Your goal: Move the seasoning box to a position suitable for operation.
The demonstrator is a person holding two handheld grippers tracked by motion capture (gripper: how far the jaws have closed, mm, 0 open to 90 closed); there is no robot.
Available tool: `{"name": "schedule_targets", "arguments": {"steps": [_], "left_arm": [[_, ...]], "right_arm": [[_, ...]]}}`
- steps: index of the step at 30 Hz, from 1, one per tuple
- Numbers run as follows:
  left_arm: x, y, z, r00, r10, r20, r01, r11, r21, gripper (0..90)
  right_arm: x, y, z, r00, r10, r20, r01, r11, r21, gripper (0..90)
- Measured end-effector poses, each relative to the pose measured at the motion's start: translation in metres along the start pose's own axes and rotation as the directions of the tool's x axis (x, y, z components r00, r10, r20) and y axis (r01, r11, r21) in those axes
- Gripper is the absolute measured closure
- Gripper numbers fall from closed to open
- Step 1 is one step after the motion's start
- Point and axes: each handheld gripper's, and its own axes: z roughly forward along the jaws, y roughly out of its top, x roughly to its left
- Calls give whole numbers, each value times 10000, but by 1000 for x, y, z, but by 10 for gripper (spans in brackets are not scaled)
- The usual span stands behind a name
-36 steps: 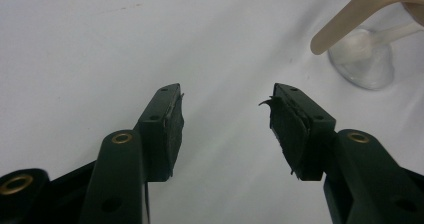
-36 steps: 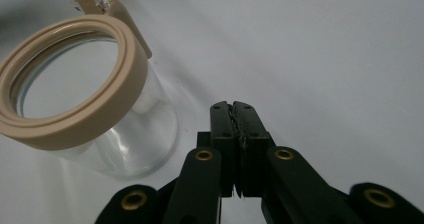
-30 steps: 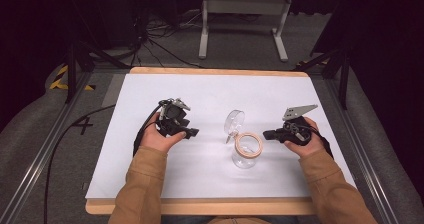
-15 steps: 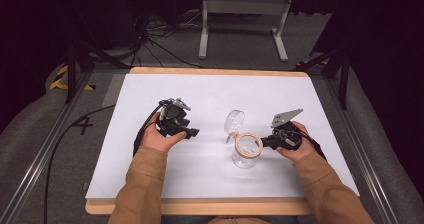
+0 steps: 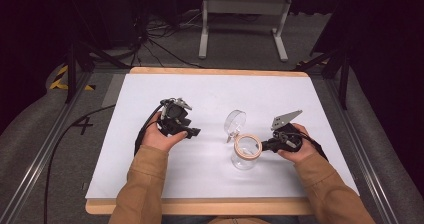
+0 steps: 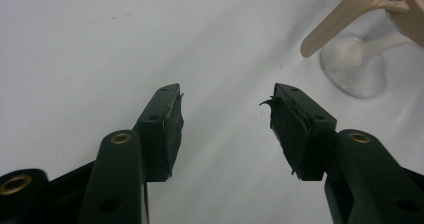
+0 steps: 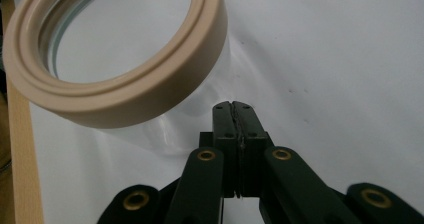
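Observation:
A clear glass jar (image 5: 246,154) with a beige ring (image 5: 247,145) around its mouth stands on the white table right of centre. Its round glass lid (image 5: 235,122) tilts up behind it. My right gripper (image 5: 265,145) is shut, its tips right against the jar's right side just under the rim. In the right gripper view the shut gripper (image 7: 233,106) sits below the beige ring (image 7: 125,79) with nothing seen between the jaws. My left gripper (image 5: 189,129) rests left of the jar, apart from it. It stands open (image 6: 225,96) over bare table with a beige tab (image 6: 340,16) at the upper right.
The white table top (image 5: 210,91) has a wooden edge (image 5: 215,71) at the back and front. Black cables (image 5: 65,139) trail off to the left over the grey floor. A metal stand (image 5: 245,14) is beyond the table.
My right gripper has moved left and slightly down until its tips reach the jar's side. The left gripper and the jar have stayed put.

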Motion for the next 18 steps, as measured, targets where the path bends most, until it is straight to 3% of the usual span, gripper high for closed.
{"name": "schedule_targets", "arguments": {"steps": [18], "left_arm": [[-2, 8, 5, 9997, 194, 149, -193, 9998, -46, 471]], "right_arm": [[23, 1, 6, 9940, -696, -850, 747, 9954, 593, 897]]}}
